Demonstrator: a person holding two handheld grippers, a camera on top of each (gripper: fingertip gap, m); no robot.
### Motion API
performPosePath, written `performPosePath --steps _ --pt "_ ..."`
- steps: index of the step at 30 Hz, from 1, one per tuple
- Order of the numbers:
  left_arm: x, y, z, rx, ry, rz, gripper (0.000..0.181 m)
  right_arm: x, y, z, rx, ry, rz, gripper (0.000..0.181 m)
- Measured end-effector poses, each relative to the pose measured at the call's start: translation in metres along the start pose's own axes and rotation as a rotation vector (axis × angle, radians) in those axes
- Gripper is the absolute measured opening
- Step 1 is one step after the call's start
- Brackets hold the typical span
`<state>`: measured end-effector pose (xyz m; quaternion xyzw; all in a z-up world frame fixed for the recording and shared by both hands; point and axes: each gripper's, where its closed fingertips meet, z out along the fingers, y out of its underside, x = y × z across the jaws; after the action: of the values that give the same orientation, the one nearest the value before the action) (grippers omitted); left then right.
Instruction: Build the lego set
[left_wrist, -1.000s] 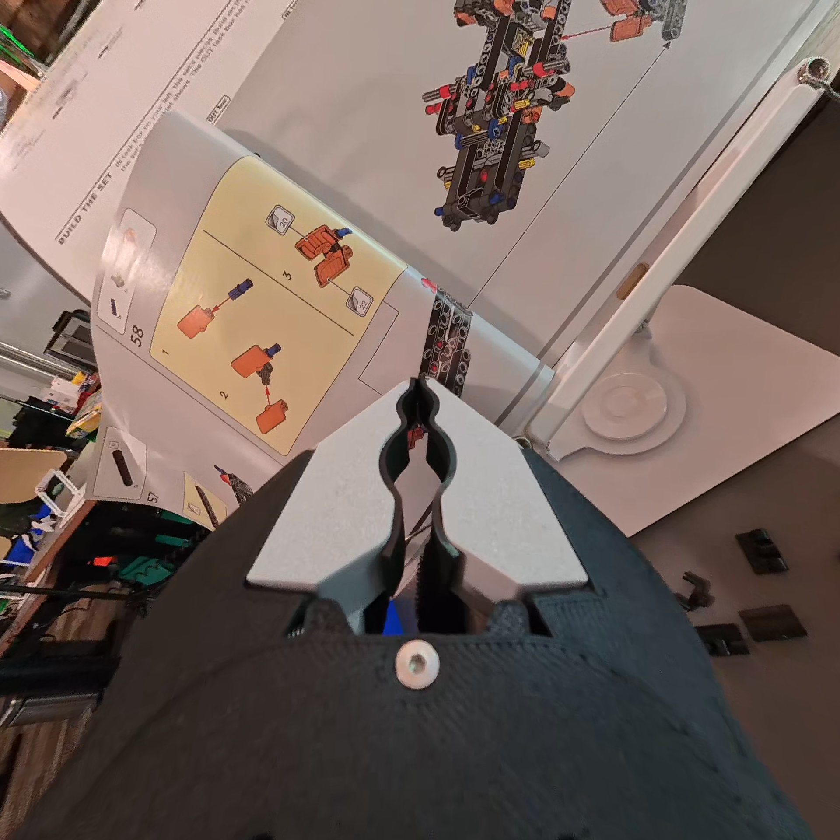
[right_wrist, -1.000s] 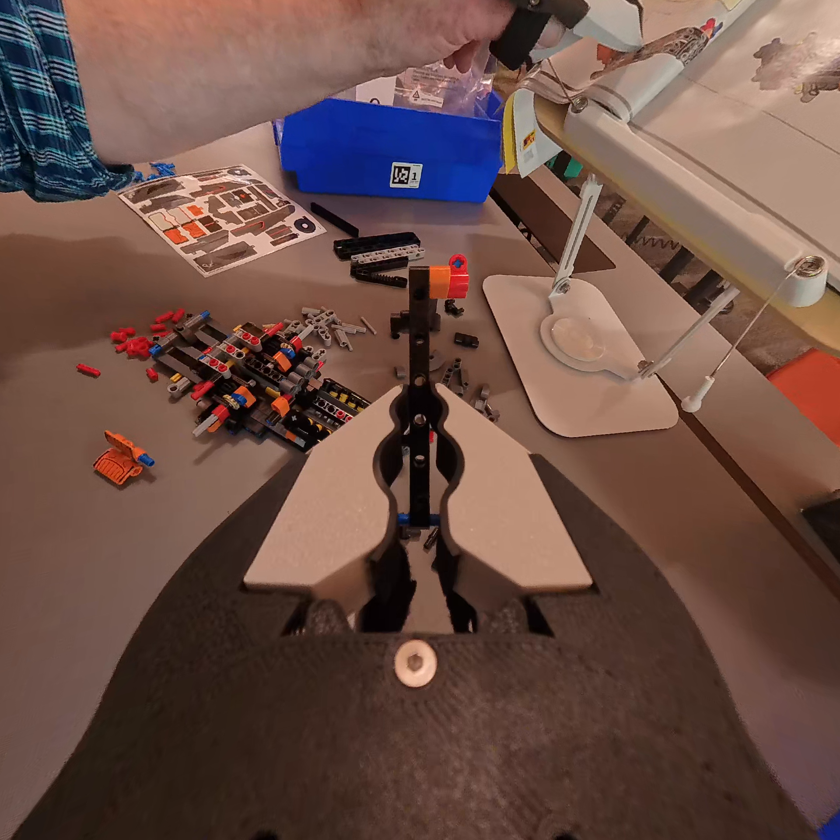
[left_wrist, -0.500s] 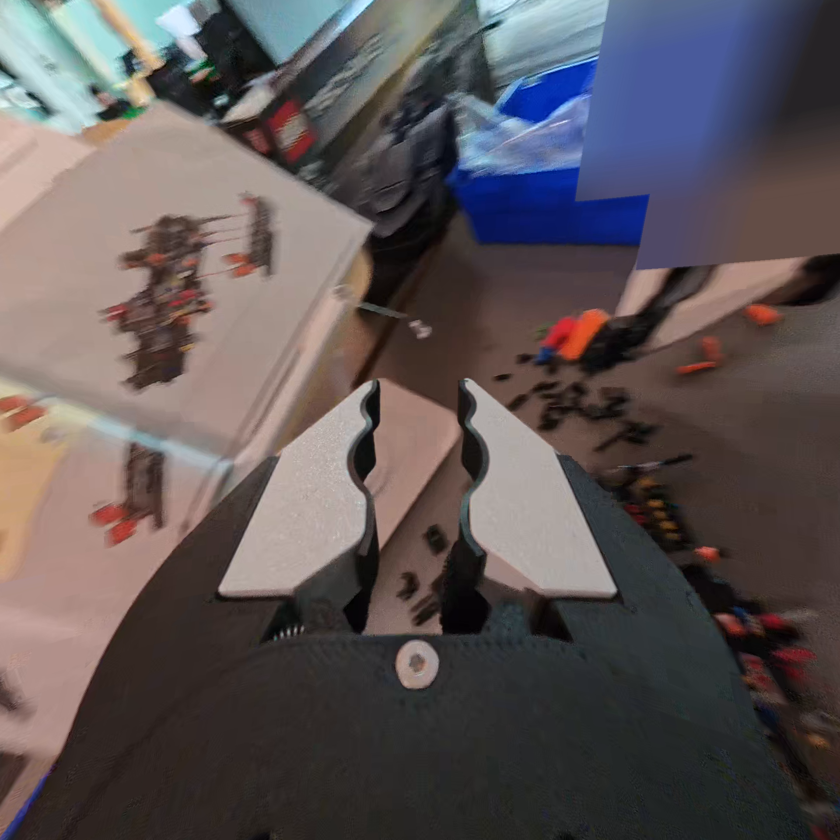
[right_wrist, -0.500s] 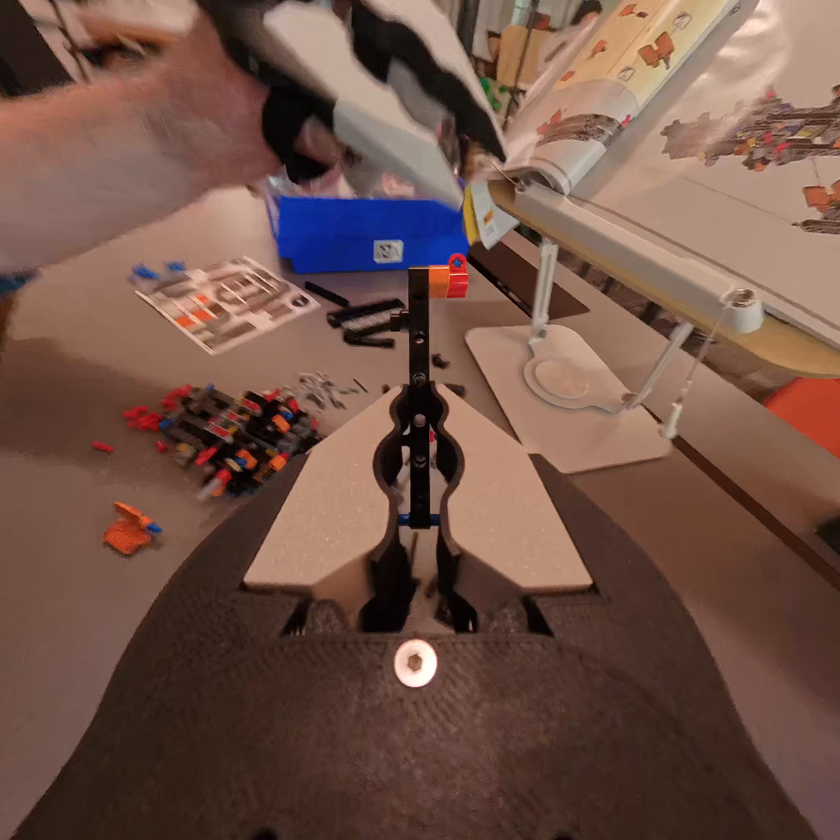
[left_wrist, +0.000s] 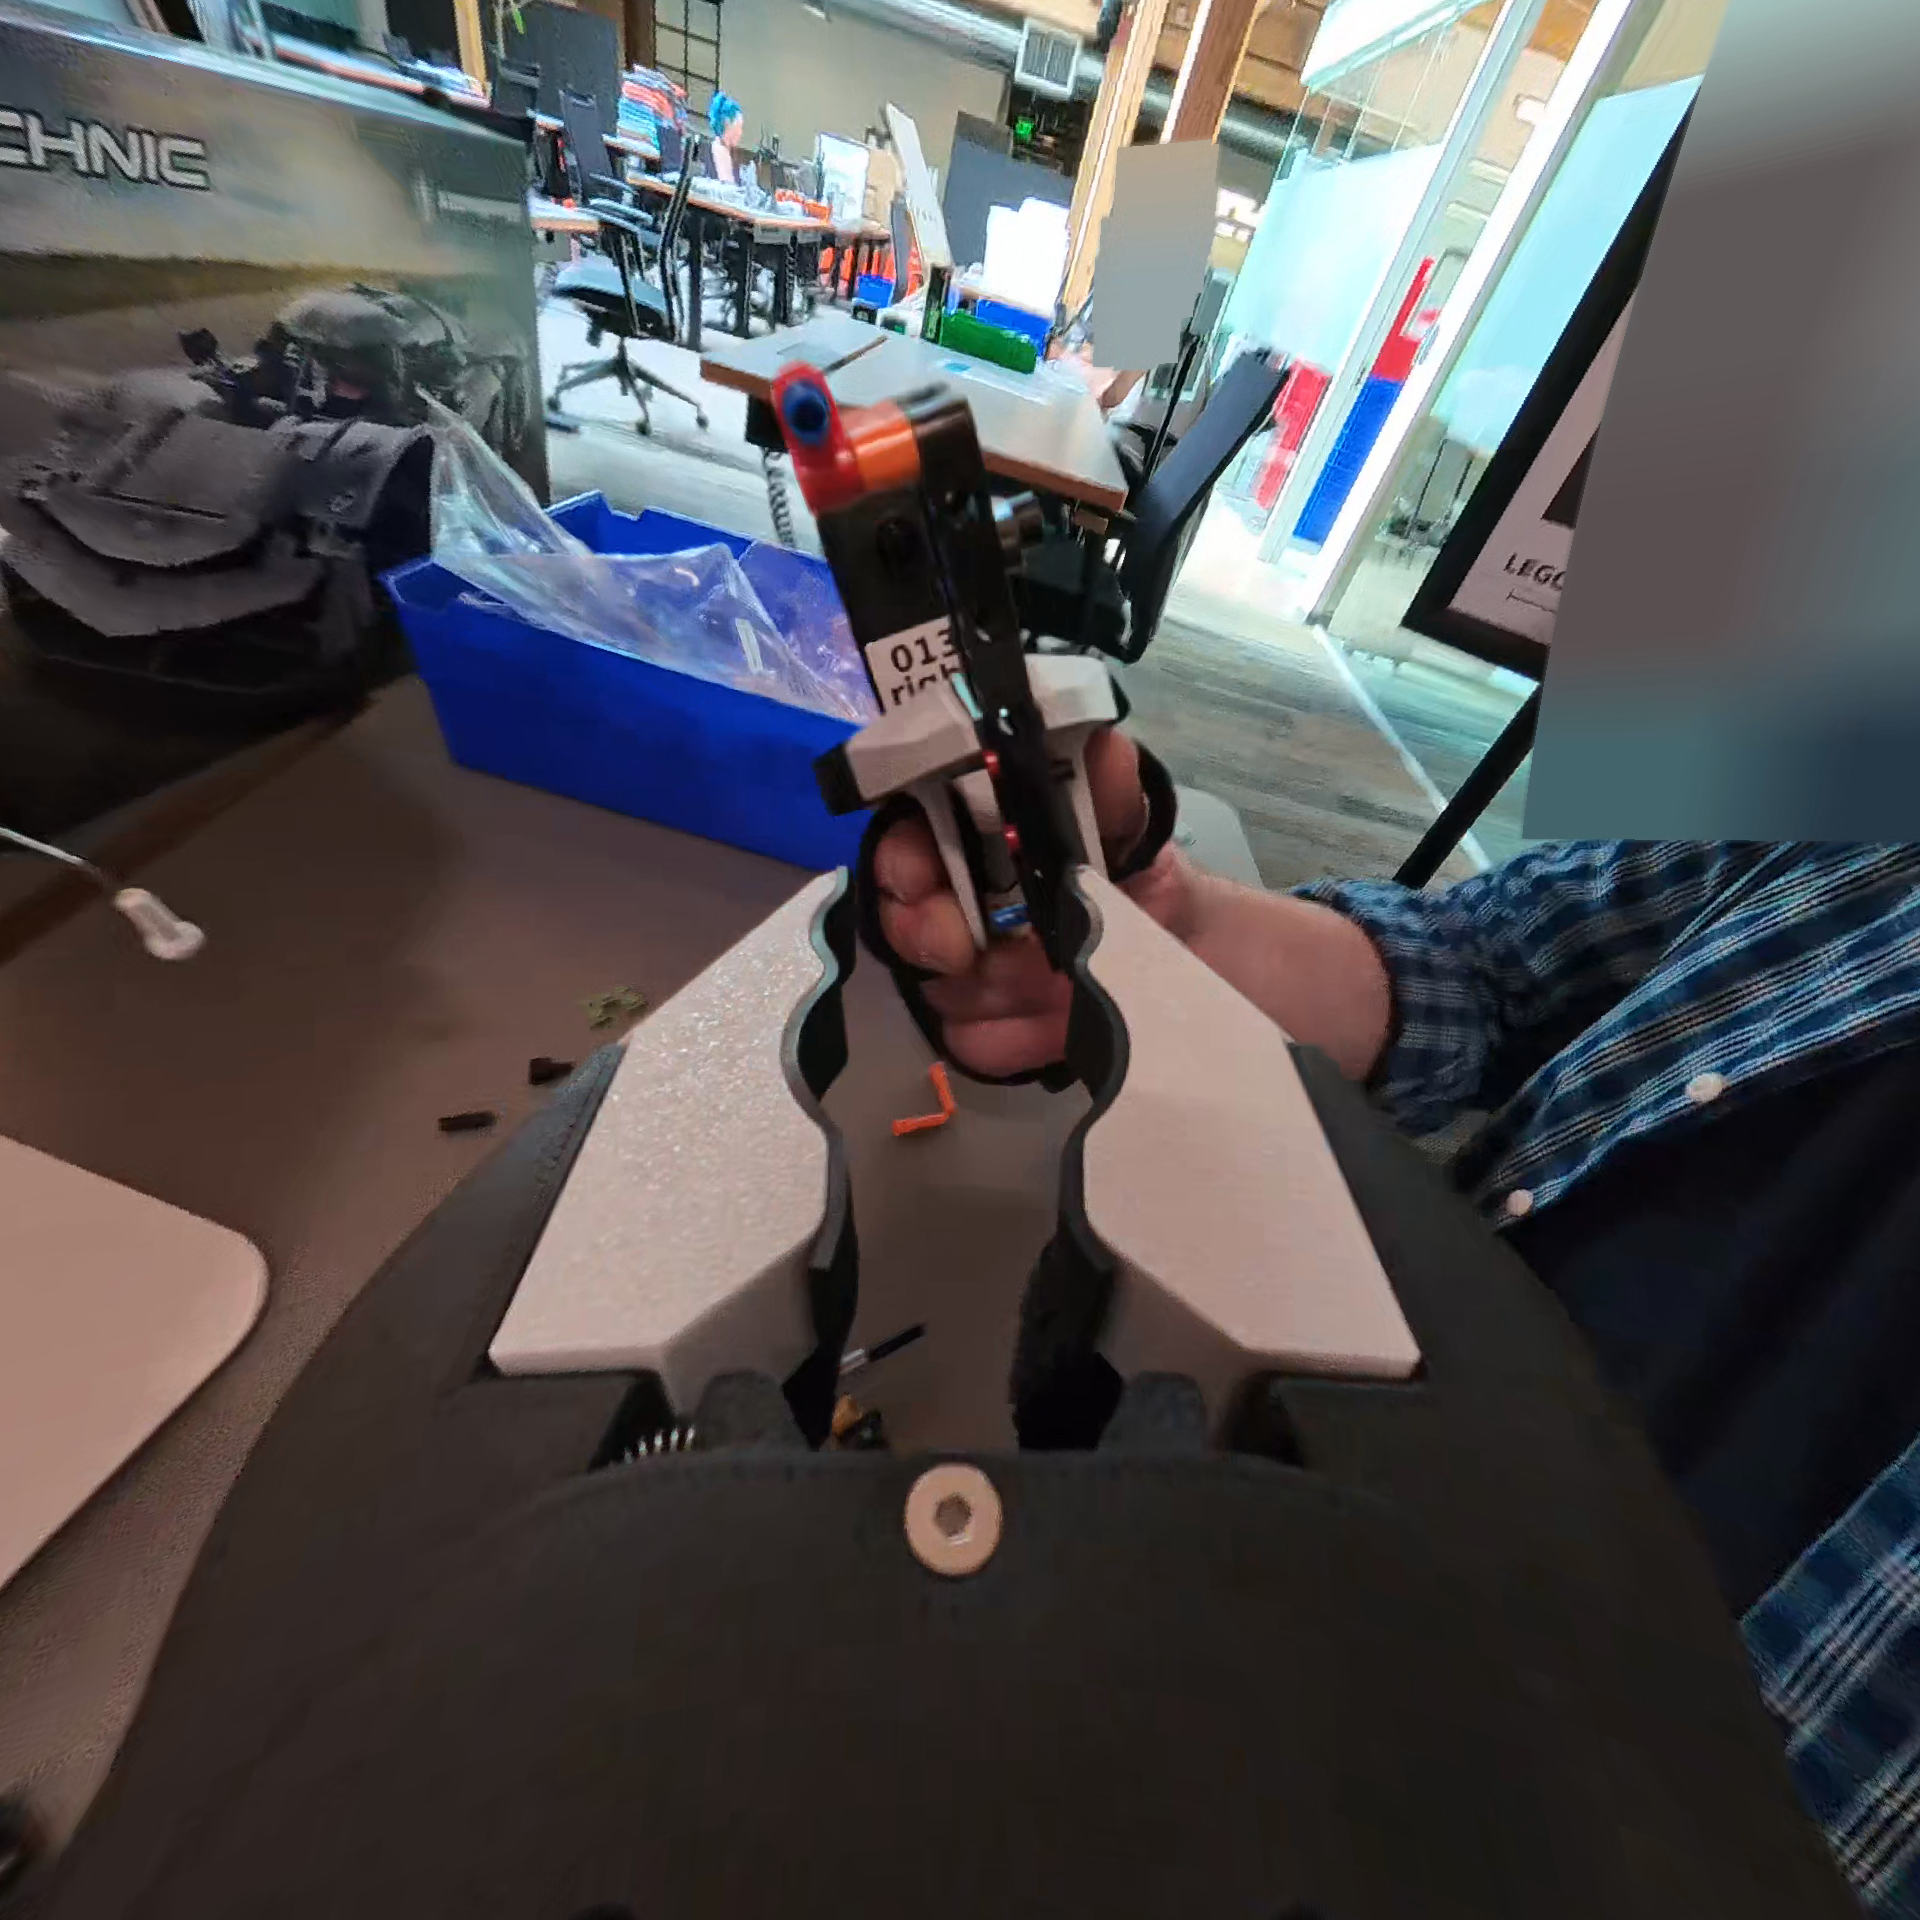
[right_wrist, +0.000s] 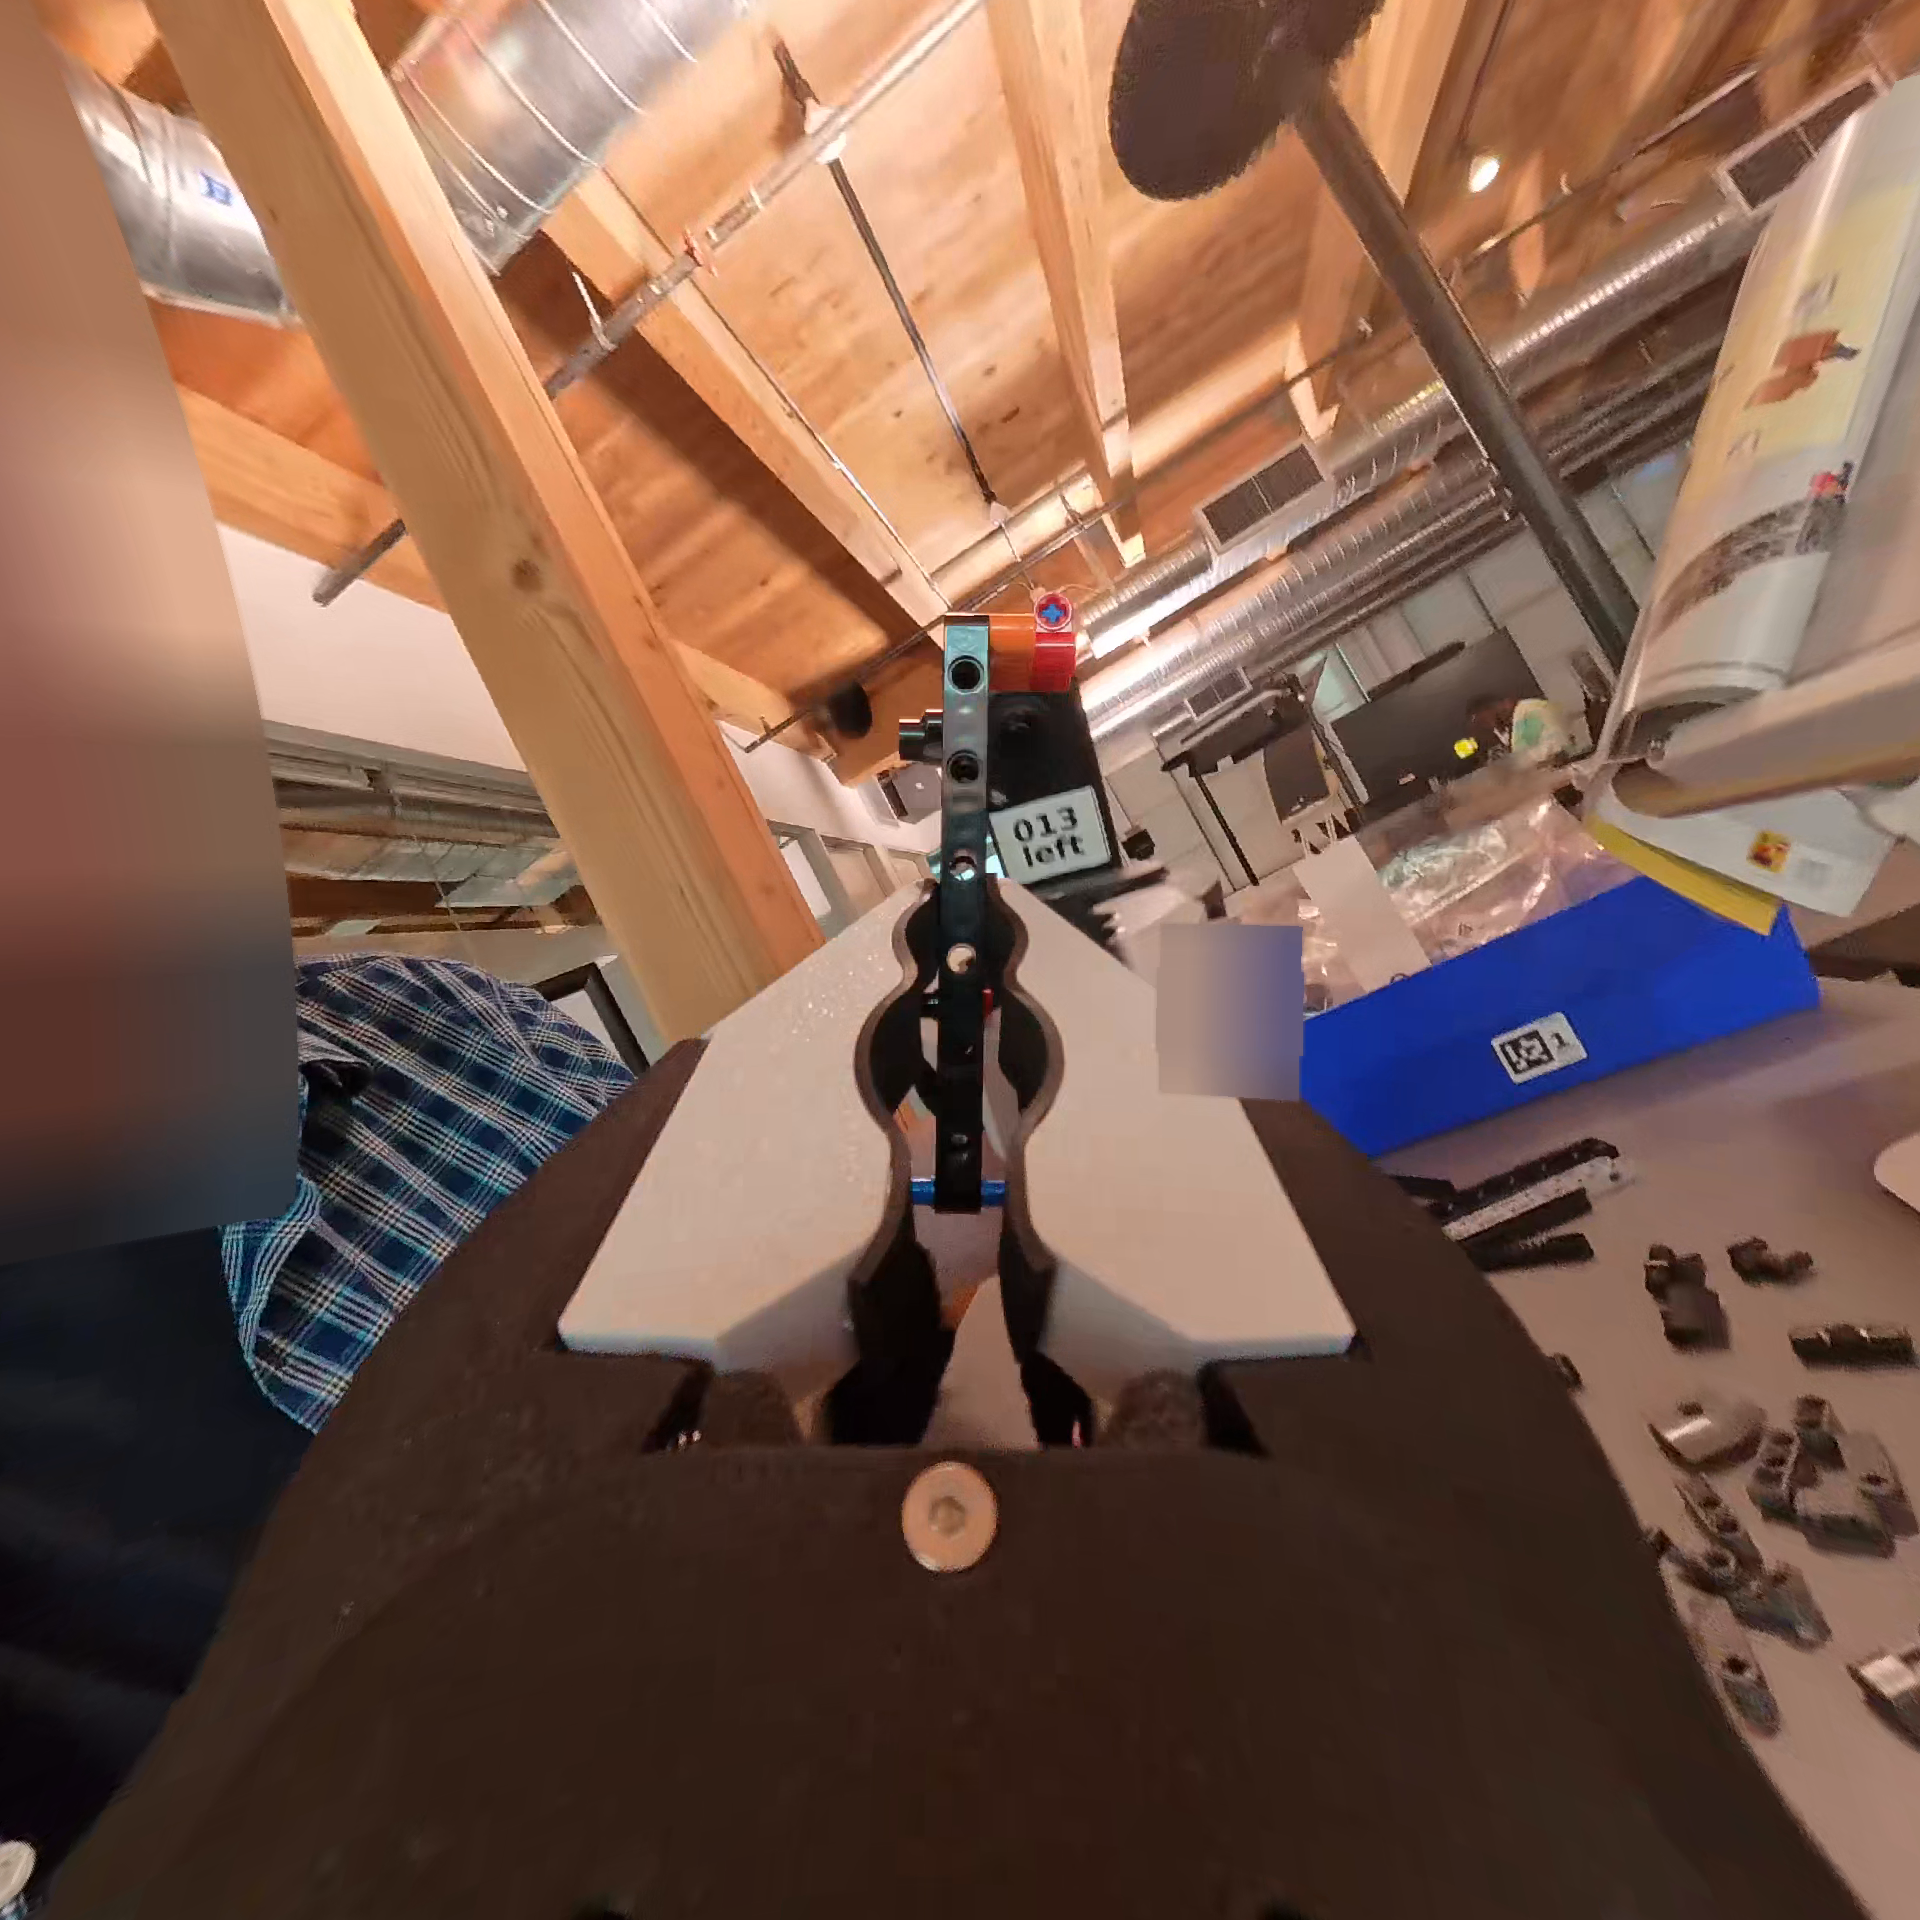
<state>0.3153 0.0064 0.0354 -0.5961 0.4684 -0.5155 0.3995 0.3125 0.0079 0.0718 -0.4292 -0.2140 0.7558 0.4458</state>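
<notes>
My right gripper (right_wrist: 961, 904) is shut on a long black beam (right_wrist: 961, 769) and holds it upright in the air. The beam carries an orange and red piece (right_wrist: 1029, 649) with a blue pin at its top end. In the left wrist view the right gripper (left_wrist: 992, 727) faces me, held by a hand, with the beam (left_wrist: 925, 540) and the orange and red piece (left_wrist: 852, 457) standing above it. My left gripper (left_wrist: 961, 914) is open and empty, its fingertips just short of that hand. The left gripper's black body (right_wrist: 1039, 738) shows right behind the beam.
A blue bin (left_wrist: 623, 707) with clear plastic bags stands at the back of the grey table, also in the right wrist view (right_wrist: 1558, 997). Loose black pieces (right_wrist: 1766, 1455) lie at the right. An instruction booklet (right_wrist: 1787, 416) sits on a stand with a white base (left_wrist: 104, 1299). A small orange piece (left_wrist: 925, 1107) lies on the table. My two grippers' fingertips are within a few centimetres of each other.
My left gripper let go of the booklet page, opened, and swung round to face the right gripper. My right gripper tilted up with the beam still in it.
</notes>
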Motion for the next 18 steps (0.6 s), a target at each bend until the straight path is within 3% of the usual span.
performPosePath --steps 6,12,18 --pt "0.01 -0.001 0.003 0.097 0.064 -0.074 0.02 0.001 -0.001 0.002 0.031 0.019 -0.046 0.004" --pt "0.011 -0.013 -0.012 0.231 0.081 -0.075 0.042 -0.017 0.012 0.01 -0.029 -0.145 0.067 0.005" --pt "0.049 -0.032 -0.023 0.265 0.363 -0.055 0.047 -0.03 0.031 0.023 -0.107 -0.285 0.207 0.005"
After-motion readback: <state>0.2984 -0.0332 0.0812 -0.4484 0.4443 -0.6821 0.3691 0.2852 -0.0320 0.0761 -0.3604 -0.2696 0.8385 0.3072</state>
